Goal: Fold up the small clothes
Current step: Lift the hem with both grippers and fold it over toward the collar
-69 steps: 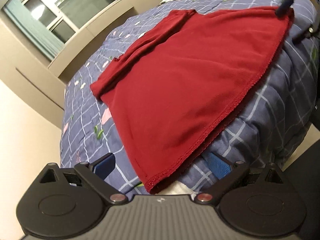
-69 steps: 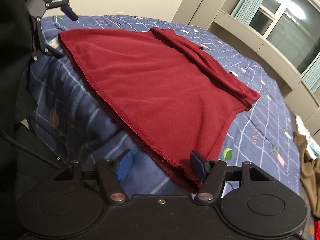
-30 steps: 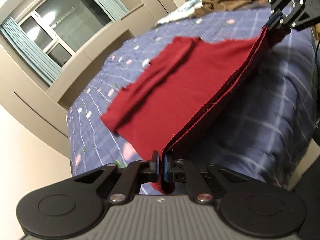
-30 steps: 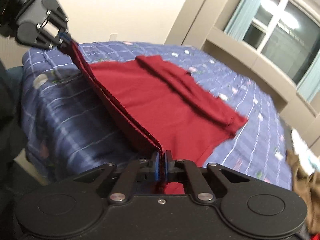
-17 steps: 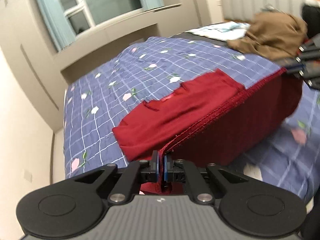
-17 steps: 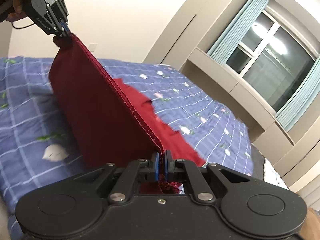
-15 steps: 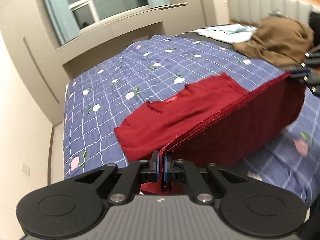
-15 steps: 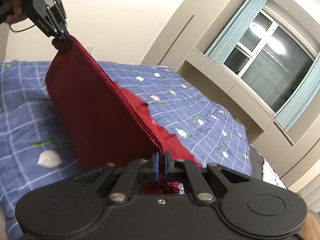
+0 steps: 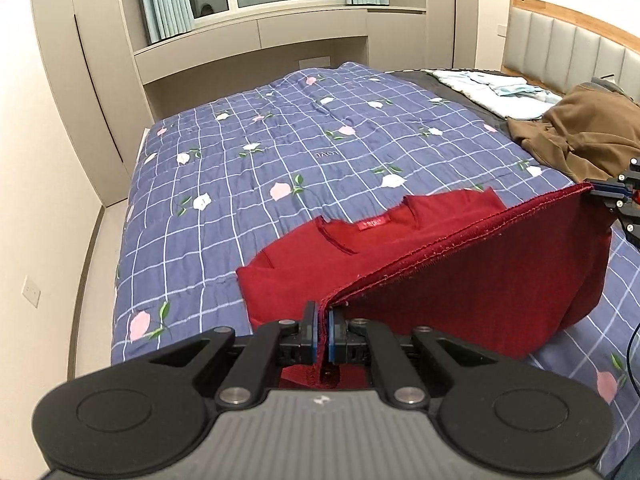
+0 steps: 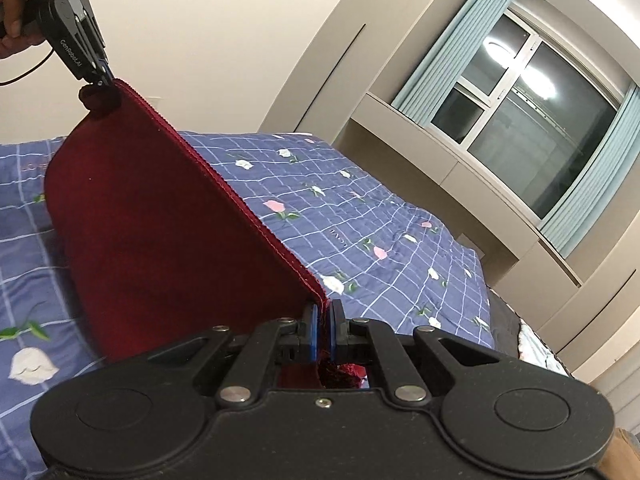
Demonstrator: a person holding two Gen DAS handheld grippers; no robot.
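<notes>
Since the earlier frames, both hem corners have risen off the blue checked floral quilt (image 9: 256, 160) and carried toward the collar.

Left wrist view: left gripper (image 9: 323, 334) pinches the dark red knit top (image 9: 500, 280) at its hem; right gripper (image 9: 612, 194) at 3 o'clock keeps the edge taut so the fold lands square.

Right wrist view: right gripper (image 10: 323, 330) is pressed on the hem too; left gripper (image 10: 100, 70) at 10 o'clock.

L claw (image 9: 323, 334) & R claw (image 10: 324, 332) both clamped tight, raised, apart
</notes>
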